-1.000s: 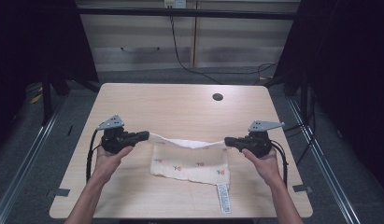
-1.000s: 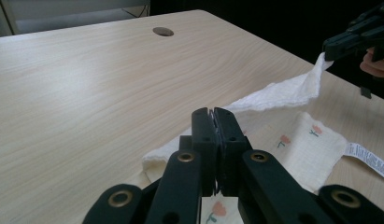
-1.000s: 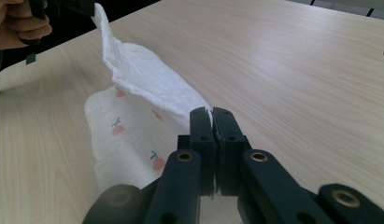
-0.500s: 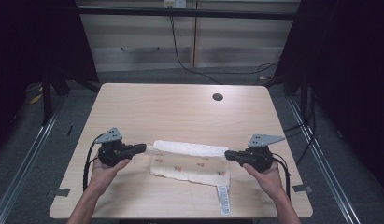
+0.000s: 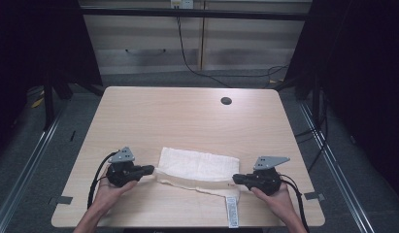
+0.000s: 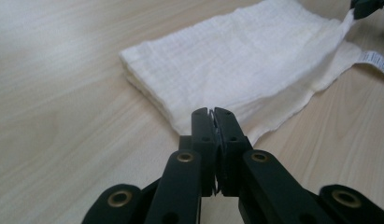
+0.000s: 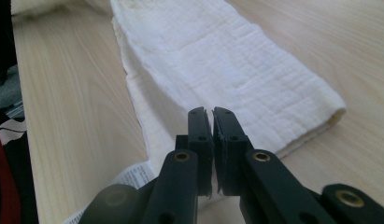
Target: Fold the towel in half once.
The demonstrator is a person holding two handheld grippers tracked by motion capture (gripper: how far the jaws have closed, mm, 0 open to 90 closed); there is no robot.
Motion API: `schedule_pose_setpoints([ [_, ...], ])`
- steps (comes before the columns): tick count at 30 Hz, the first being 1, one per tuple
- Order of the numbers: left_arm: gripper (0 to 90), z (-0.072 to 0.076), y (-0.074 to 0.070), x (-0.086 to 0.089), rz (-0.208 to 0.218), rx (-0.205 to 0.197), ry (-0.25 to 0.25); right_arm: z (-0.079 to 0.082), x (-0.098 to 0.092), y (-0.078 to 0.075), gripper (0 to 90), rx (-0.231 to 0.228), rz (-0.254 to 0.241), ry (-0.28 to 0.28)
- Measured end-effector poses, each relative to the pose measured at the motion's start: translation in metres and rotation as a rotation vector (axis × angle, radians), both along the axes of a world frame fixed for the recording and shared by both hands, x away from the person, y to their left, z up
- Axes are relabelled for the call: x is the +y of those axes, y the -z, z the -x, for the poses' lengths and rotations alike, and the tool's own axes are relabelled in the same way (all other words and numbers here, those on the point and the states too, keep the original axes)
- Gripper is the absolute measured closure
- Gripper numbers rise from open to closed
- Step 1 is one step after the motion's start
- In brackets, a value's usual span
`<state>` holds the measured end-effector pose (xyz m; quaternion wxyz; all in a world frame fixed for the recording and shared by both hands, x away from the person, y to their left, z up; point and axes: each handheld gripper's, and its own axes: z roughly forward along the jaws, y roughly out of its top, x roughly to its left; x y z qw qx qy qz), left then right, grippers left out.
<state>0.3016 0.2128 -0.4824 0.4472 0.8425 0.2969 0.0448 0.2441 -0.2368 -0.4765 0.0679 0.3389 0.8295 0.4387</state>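
Folded white woven cloth [image 5: 197, 170] flat on pale wooden table [image 5: 187, 116]. Left gripper [image 5: 149, 169] pinching left corner; right gripper [image 5: 236, 178] apparently clamped on right corner.

Pale wooden table [image 5: 187, 121]: folded white muslin cloth [image 5: 197, 167] lies on it toward six o'clock, long axis running nine to three. Left gripper [image 5: 149, 169] at the cloth's nine o'clock end, right gripper [image 5: 237, 179] at its three o'clock end. White care label [image 5: 231, 212] on the table at the cloth's five o'clock corner. Round cable hole [image 5: 226, 101] toward one o'clock, well apart from the cloth.
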Motion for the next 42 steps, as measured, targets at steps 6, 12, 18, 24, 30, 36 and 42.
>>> schedule_pose_setpoints([
  [6,87.1,0.005,0.012,-0.003,-0.031,0.035,0.031,0.009,-0.001,0.007,83.2,0.021,0.012,-0.015],
  [12,75.1,0.009,0.010,0.005,-0.014,0.043,0.003,0.016,-0.005,0.009,72.9,0.034,0.009,0.000],
  [18,67.6,0.014,0.004,0.021,0.039,0.033,-0.028,0.018,-0.011,0.005,69.5,0.026,-0.019,0.026],
  [24,66.1,0.007,0.004,0.016,0.037,0.035,-0.035,0.012,-0.012,0.002,73.1,0.010,-0.018,0.037],
  [30,69.7,-0.011,0.006,-0.013,0.012,0.050,0.001,-0.010,-0.014,-0.001,75.8,-0.007,-0.028,0.080],
  [36,72.7,-0.020,0.021,-0.029,-0.030,0.081,0.027,-0.040,-0.018,-0.005,77.8,-0.011,-0.019,0.101],
  [42,73.5,-0.013,0.021,-0.026,-0.045,0.062,0.034,-0.052,-0.015,-0.004,77.7,-0.011,-0.028,0.118],
])
